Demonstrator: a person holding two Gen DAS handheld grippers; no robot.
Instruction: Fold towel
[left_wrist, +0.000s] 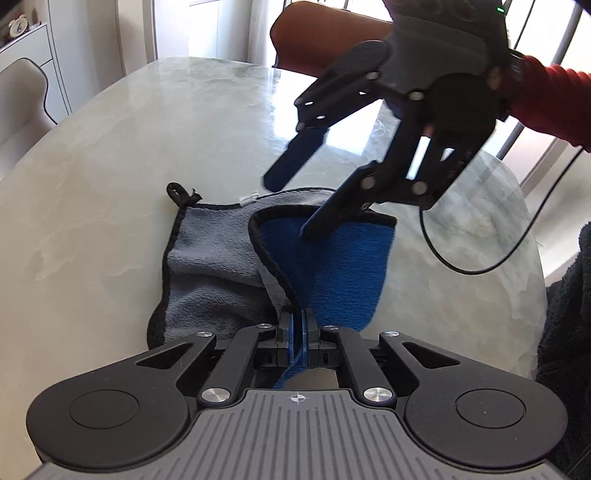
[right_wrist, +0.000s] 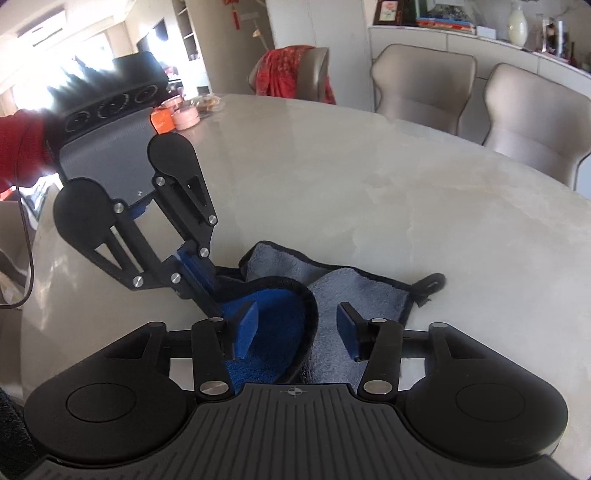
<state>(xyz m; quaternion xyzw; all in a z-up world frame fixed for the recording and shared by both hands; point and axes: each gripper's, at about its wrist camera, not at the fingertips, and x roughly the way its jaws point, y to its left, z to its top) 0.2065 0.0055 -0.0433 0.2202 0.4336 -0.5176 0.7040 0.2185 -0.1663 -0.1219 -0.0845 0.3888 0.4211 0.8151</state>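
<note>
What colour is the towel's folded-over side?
Bright blue; the rest of the towel is grey with black edging. Left wrist view shows it best.

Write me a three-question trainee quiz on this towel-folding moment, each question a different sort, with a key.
1. True or false: the left gripper is shut on the towel.
2. The right gripper is: A) shut on the towel, B) open above the towel, C) out of view.
3. Fill in: the towel's turned-over flap shows its ____ side.

Key: 1 true; 2 B; 3 blue.
</note>
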